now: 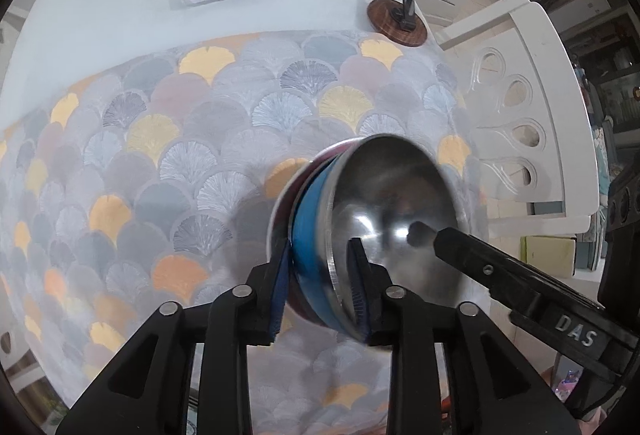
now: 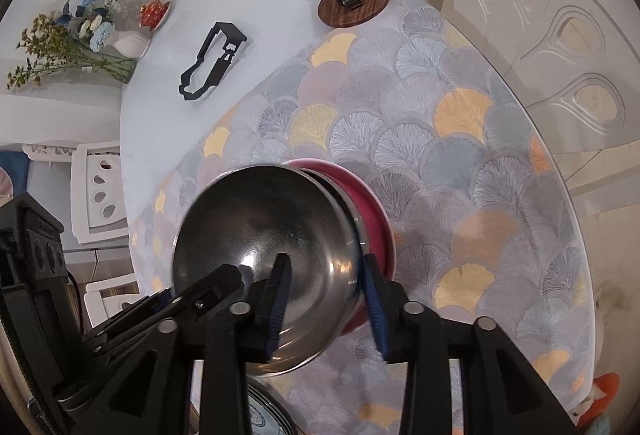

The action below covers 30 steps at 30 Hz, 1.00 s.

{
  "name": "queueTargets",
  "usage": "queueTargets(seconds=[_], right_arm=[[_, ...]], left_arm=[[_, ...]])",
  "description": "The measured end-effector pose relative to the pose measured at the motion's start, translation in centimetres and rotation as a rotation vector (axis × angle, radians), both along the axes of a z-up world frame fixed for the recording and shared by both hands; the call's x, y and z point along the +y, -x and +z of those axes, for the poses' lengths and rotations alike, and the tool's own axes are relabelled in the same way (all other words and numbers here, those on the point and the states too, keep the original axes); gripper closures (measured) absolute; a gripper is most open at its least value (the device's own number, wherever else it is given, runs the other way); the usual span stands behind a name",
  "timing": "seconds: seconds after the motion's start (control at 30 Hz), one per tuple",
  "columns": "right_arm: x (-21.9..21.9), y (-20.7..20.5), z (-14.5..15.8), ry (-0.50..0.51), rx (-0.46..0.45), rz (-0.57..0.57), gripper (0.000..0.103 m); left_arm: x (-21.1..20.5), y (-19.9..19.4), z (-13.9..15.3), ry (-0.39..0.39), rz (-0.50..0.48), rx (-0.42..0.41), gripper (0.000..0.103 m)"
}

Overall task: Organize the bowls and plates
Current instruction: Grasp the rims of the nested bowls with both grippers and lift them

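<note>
Left fingers (image 1: 320,275) clamp bowl stack (image 1: 384,219) rim | right fingers (image 2: 326,299) likewise | above placemat (image 1: 160,155)

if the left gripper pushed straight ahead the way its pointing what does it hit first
The left gripper is already clamped on the stacked bowls, so they lead; beyond them, probably the patterned tablecloth, though depth is unclear.

Shiny metal bowl (image 1: 394,211) w/ glossy blue outer, matt cloth mat (image 1: 168,163), wood coaster (image 1: 396,22)
</note>
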State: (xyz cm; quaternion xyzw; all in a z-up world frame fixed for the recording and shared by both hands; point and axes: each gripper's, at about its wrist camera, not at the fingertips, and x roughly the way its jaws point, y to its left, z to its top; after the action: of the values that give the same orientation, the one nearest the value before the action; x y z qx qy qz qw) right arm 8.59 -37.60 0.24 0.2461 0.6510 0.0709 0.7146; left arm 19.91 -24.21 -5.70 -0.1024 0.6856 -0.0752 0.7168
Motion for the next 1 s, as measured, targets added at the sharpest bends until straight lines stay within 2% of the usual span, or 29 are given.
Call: queueTargets(seconds=[0.17,0.27,0.33,0.4,0.7,0.77,1.0], right_arm=[[0.2,-0.2,0.5,0.002,-0.019,0.001,0.054],[0.0,-0.2,0.7,0.009,-0.036,-0.006,0.049],[-0.2,-0.2,0.7,0.017,-0.042,-0.017,0.049],[-0.6,-0.2,0.4,0.006,-0.047,-0.034,0.048],[-0.4,-0.3,-2.4,0.023,-0.007,-0.035,0.048],[0.0,-0.4,-3.2,0.032,0.006,-0.026,0.044],[1.1,-0.7,-6.2,-0.002,0.051,-0.009,0.041]], left_arm=[[0.3,-0.1,0.6,0.008,0.012,-0.015,0.072],[0.6,0.0,1.4,-0.024,0.006,-0.048,0.065],[0.9,0.0,1.6,-0.052,0.007,-0.066,0.052],[1.4,-0.1,1.5,-0.062,0.016,-0.077,0.049],[1.8,-0.8,-0.6,-0.063,0.021,-0.029,0.048],[1.6,-0.8,-1.0,-0.075,0.01,-0.023,0.048],[1.2,-0.9,-3.2,-0.099,-0.015,0.025,0.048]])
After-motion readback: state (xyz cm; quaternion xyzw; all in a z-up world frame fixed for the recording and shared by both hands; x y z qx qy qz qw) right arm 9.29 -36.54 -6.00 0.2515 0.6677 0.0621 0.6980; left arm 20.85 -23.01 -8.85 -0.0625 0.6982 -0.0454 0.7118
